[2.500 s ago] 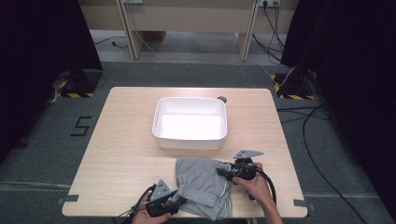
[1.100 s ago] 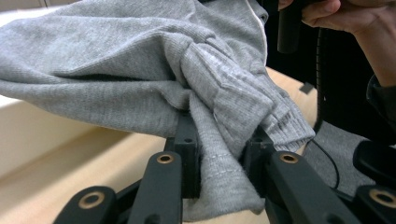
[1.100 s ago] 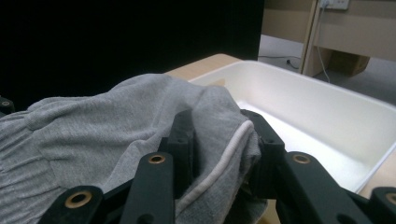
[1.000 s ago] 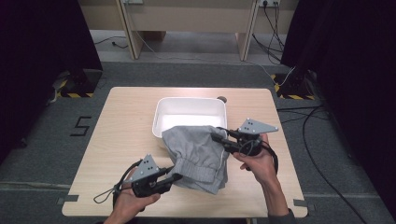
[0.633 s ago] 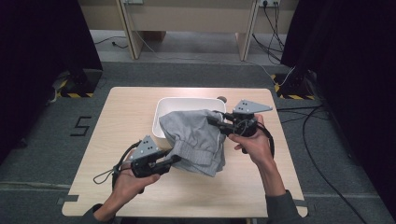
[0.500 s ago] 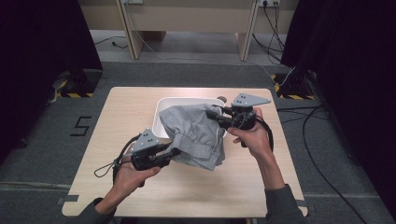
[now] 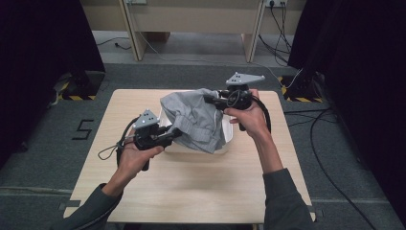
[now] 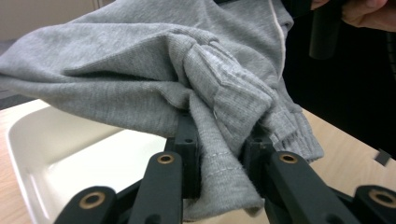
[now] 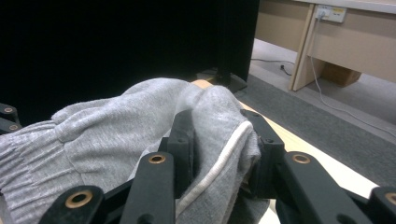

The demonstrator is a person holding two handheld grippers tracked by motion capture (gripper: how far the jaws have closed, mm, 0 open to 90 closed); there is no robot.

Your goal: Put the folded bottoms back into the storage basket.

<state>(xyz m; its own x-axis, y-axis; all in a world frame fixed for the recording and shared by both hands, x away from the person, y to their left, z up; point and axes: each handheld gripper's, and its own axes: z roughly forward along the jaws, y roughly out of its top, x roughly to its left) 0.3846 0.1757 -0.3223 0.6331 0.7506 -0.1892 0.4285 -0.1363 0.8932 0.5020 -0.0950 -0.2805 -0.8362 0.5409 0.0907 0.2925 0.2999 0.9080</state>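
Observation:
A grey sweatshirt-like garment (image 7: 198,120) hangs bunched in the air over the white tub (image 7: 227,138) on the wooden table (image 7: 191,182). My left gripper (image 7: 173,135) is shut on its ribbed lower left edge (image 8: 224,135). My right gripper (image 7: 210,99) is shut on its upper right edge, where a white seam (image 9: 219,161) runs between the jaws. The garment (image 9: 107,135) covers most of the tub (image 8: 70,154), and its lowest folds droop to the tub's front rim.
The table's front half lies bare below the forearms. Cables (image 7: 330,143) trail over the grey floor at the right. A wooden desk (image 7: 191,19) stands behind the table, dark curtains (image 7: 43,43) at both sides.
Both grippers lifted the garment off the table's front right and carried it away from the person. It now hangs over the white tub, higher than half a second ago.

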